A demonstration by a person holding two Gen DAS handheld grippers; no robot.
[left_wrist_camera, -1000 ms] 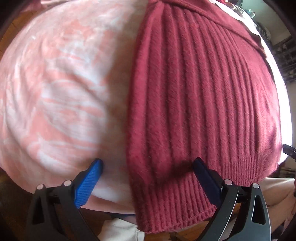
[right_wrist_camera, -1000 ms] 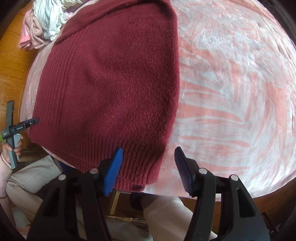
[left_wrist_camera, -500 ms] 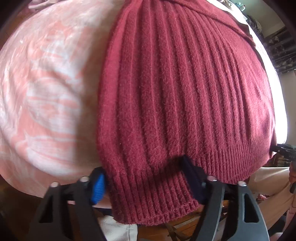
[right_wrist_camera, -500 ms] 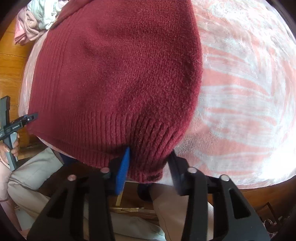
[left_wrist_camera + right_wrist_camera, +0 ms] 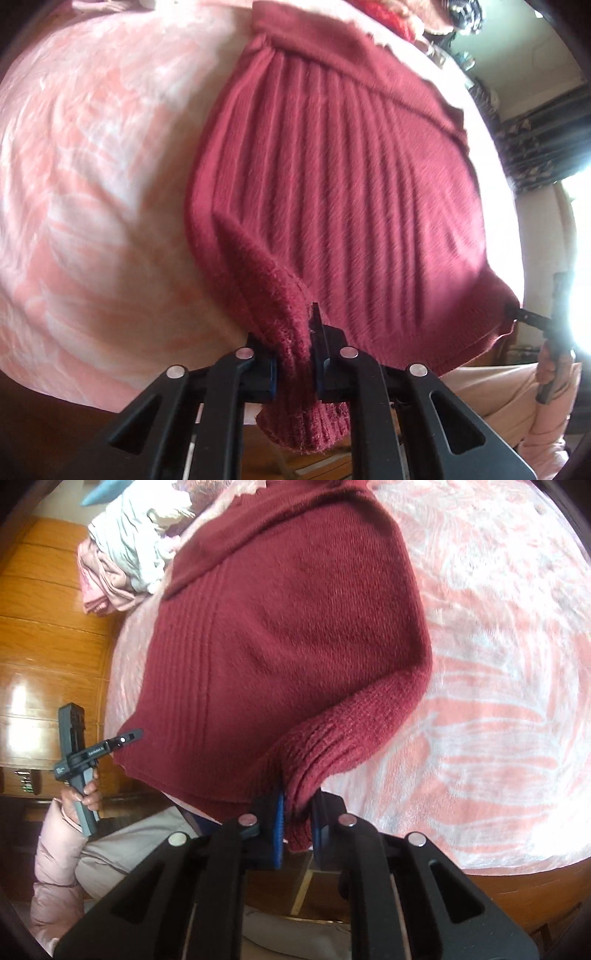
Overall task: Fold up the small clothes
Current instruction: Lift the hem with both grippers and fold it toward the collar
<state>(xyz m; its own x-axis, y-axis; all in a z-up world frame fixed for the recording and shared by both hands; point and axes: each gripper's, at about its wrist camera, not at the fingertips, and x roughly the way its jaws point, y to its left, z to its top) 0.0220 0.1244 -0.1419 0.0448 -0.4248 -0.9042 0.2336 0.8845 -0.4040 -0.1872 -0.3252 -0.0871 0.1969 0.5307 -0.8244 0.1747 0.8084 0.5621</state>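
Observation:
A dark red ribbed knit sweater lies spread on a pink and white blanket; it also shows in the right wrist view. My left gripper is shut on the sweater's near left hem corner, which bunches up between the blue pads. My right gripper is shut on the near right hem corner, lifting it a little off the blanket. Each gripper shows at the far hem corner in the other's view.
A pile of pale and pink clothes lies at the blanket's far left in the right wrist view. Wooden panelling stands beyond. The person's light trousers are below the blanket's near edge. More clothes lie past the sweater's collar.
Both grippers went from open beside the hem to shut on the hem corners. The corners are now pinched and raised slightly, with the cloth wrinkling toward the grippers.

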